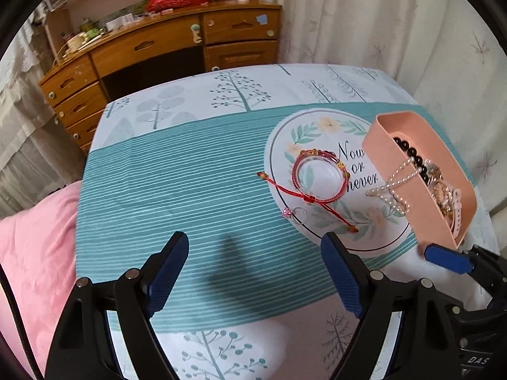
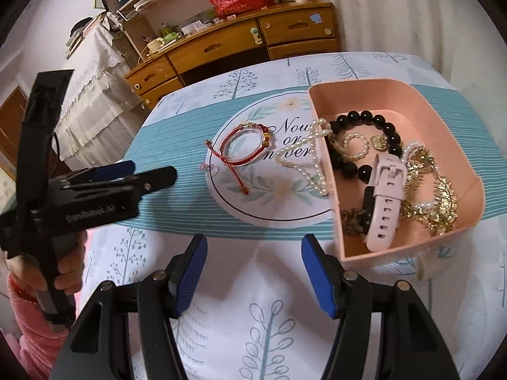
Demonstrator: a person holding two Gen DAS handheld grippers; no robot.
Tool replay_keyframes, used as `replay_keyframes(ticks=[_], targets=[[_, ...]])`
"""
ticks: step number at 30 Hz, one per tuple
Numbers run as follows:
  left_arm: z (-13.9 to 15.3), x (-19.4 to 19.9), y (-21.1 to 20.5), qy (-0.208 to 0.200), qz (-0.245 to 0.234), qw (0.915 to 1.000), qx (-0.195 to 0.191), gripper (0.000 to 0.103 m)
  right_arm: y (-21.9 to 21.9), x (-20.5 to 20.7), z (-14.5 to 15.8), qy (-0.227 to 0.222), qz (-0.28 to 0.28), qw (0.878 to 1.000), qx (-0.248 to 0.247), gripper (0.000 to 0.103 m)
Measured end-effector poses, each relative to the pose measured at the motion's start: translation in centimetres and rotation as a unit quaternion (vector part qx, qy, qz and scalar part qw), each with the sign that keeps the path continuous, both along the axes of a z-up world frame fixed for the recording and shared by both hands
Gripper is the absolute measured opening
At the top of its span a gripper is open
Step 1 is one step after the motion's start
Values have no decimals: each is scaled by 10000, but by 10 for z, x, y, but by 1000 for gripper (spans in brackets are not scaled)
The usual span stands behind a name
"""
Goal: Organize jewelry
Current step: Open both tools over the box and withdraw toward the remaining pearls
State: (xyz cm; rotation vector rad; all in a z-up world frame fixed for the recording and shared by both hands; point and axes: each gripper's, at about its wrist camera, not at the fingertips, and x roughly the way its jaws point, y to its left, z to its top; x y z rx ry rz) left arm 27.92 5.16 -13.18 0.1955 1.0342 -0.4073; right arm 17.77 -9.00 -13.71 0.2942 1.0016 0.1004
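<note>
Both tongs spread, nothing held. Red bracelet (image 1: 318, 179) and ring (image 1: 299, 214) left on counter (image 1: 190, 174) beside pink tray (image 1: 421, 190), ahead-right of L tongs (image 1: 255, 272), judged nearer.

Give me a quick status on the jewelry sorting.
Left gripper and right gripper open, empty. Red cord bracelet and small ring lie outside pink tray; pearl necklace draped over its wall. Nothing blocking.
</note>
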Motion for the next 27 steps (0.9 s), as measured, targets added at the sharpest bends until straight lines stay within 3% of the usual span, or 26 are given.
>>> replay_keyframes(ticks=[6,12,21,23,27], targets=[[-15,2,-20,-65,-399,9988,280,84,5,8,-4,-66,-80,9995,-294,62],[-26,11,-29,-133,-408,9981,434,82,-9,16,-5,-159,-453,9968,-632,62],[-32,19,-37,-226,-512,9978,346,62,-18,37,-7,-335,-929,9934,-579,62],[-32,17,-37,-191,-593,9979,185,46,-18,47,-11,-223,-1070,9920,-629,62],[-33,14,-36,-223,-672,9975,-58,34,-10,62,-21,60,-1173,9870,-1096,62]])
